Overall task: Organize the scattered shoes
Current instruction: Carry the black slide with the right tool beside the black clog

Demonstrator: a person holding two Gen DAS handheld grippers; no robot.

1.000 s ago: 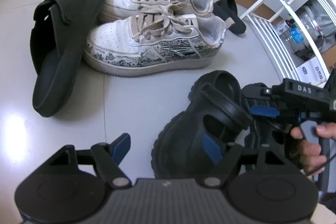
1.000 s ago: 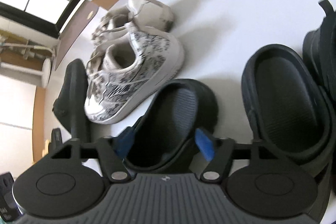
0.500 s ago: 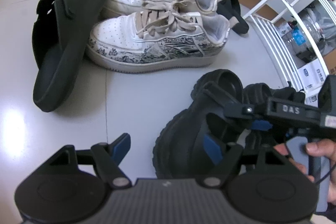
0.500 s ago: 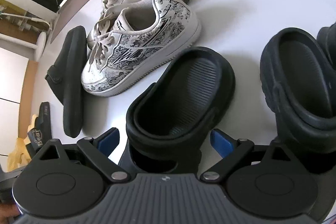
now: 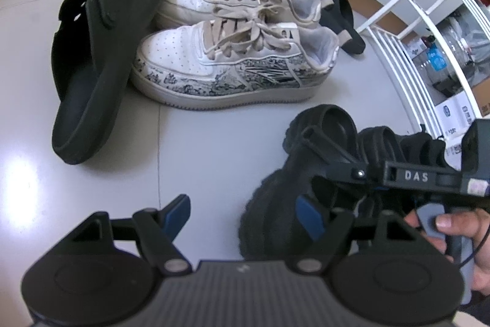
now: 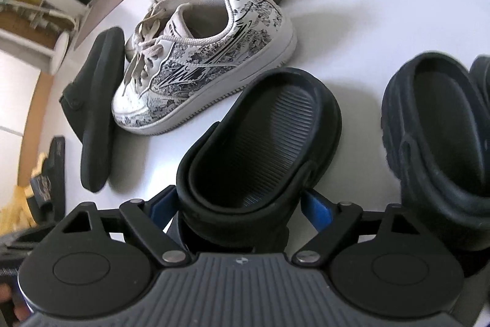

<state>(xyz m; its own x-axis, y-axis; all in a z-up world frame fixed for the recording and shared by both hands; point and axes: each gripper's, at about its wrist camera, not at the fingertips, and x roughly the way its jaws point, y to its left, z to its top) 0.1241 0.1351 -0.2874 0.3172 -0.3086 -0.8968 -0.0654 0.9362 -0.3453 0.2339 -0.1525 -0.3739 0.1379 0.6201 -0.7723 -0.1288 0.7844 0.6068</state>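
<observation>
While your right gripper (image 6: 242,204) closes around the heel end of the black clog (image 6: 260,140), its blue pads sit at both sides of the shoe, though firm contact is hard to confirm. Squeeze until the walls are pinched evenly, low on the sides, so the soft foam does not twist free when lifted. That clog rests on the pale floor (image 5: 199,143), near its mate (image 6: 438,124) and just in front of the printed sneakers (image 6: 208,63). Your right hand (image 5: 456,232) angles steeply downward. Your left gripper (image 5: 245,212) hangs empty, jaws apart over bare floor, also tilted down beside the clog.
</observation>
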